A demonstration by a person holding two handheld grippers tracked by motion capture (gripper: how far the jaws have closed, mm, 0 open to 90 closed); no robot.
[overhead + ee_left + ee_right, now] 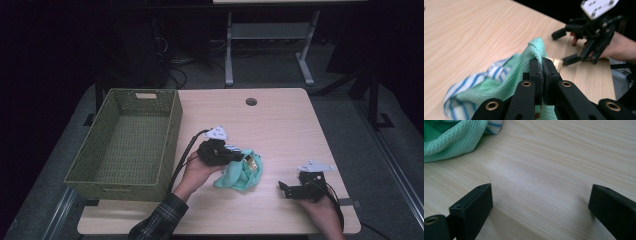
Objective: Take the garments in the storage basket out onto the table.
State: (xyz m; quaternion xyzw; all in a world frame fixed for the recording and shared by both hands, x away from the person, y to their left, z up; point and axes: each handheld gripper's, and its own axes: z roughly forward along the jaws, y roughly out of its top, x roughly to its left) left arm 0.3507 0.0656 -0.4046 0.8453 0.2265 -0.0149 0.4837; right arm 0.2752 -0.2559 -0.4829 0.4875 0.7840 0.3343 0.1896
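The soft green cloth (524, 75) is pinched tight by the left gripper (543, 65). The right gripper (540, 202) is spread wide. The woven green basket (167, 145) holds nothing.

Bare table (280, 120) lies beyond the cloth (240, 172); the basket (172, 135) walls off the left side.

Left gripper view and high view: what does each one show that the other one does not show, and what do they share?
Left gripper view alone: the left gripper's jaws pressed together on a fold of the green cloth, and a blue-and-white striped cloth bundled with it.

High view alone: the green woven basket at the table's left side, and a round hole near the far edge.

Both: the cloth bundle on the wooden table, and the right gripper open, apart from the bundle.
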